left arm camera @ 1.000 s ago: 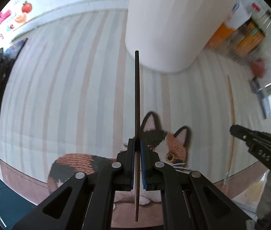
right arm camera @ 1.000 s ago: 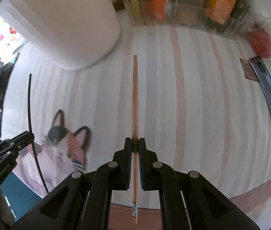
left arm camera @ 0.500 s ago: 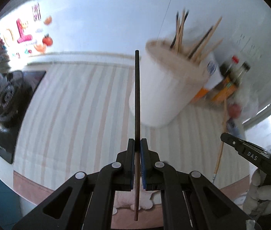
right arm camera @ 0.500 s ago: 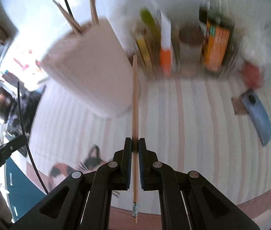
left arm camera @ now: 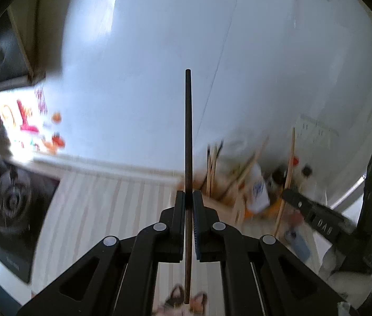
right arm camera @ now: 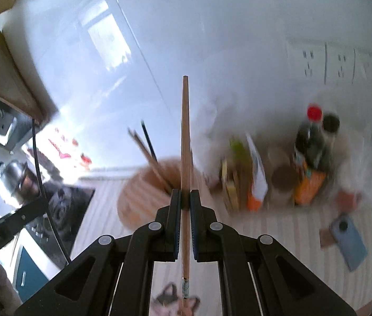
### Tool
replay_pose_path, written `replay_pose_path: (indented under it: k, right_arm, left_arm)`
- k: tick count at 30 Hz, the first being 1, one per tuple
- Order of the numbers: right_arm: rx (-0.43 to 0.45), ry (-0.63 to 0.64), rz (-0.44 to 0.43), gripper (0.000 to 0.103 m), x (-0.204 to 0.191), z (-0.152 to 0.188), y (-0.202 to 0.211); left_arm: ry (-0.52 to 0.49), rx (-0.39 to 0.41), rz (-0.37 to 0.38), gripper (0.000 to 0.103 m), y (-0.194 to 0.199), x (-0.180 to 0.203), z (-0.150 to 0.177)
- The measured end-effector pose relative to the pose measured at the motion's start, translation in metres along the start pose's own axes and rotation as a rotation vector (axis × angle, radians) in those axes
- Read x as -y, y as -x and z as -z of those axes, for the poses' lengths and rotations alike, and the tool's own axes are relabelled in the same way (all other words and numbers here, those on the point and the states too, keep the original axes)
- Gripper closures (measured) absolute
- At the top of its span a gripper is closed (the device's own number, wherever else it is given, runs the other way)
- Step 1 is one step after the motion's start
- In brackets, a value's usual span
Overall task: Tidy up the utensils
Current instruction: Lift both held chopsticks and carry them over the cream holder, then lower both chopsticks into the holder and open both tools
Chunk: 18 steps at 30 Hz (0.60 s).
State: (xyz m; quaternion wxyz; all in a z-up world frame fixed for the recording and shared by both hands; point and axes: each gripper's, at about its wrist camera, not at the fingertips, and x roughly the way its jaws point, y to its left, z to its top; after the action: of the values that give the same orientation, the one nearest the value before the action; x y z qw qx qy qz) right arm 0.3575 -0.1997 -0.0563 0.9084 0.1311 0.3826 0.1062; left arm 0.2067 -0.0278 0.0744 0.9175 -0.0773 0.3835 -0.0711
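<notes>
- Your left gripper (left arm camera: 189,200) is clamped shut on a dark chopstick (left arm camera: 188,131), pinched near its lower end so the long end points forward for dropping in.
- Your right gripper (right arm camera: 185,200) is likewise shut on a light wooden chopstick (right arm camera: 185,137).
- The chopstick holder (right arm camera: 144,197), already bristling with sticks, sits left of centre in the right view, just behind your fingers.
- 1 second ago both views were filled by the striped mat; now the wall fills them and the holder's rim shows.
</notes>
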Motion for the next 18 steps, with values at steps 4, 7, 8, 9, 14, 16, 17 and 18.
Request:
replay_pose_path:
  k: [4,7,8,9,14,16,17,18]
  right_arm:
    - [0.078,-0.003,0.016,0.096,-0.008,-0.024,-0.004]
    - [0.125,-0.019,0.031,0.096,-0.01,-0.04,-0.012]
    - [0.15,-0.029,0.041,0.096,-0.011,-0.044,-0.015]
    - [0.165,-0.036,0.045,0.096,-0.011,-0.047,-0.016]
    - [0.254,-0.076,0.084,0.096,-0.011,-0.053,-0.027]
    - [0.291,-0.09,0.091,0.096,-0.012,-0.052,-0.033]
    - [0.31,-0.096,0.095,0.096,-0.012,-0.051,-0.035]
    - [0.325,-0.101,0.095,0.096,-0.012,-0.051,-0.038]
  left_arm:
    - [-0.026,0.054,0.009,0.1,-0.013,0.001,-0.036]
    - [-0.04,0.082,0.001,0.1,-0.029,0.002,-0.058]
    - [-0.044,0.092,-0.005,0.1,-0.036,0.003,-0.063]
    - [-0.045,0.099,-0.005,0.1,-0.041,0.004,-0.067]
    - [-0.02,0.097,0.03,0.1,-0.077,0.004,-0.081]
    - [-0.009,0.106,0.033,0.1,-0.088,0.003,-0.082]
    - [0.0,0.106,0.037,0.1,-0.094,0.001,-0.081]
    - [0.007,0.105,0.039,0.1,-0.098,-0.001,-0.082]
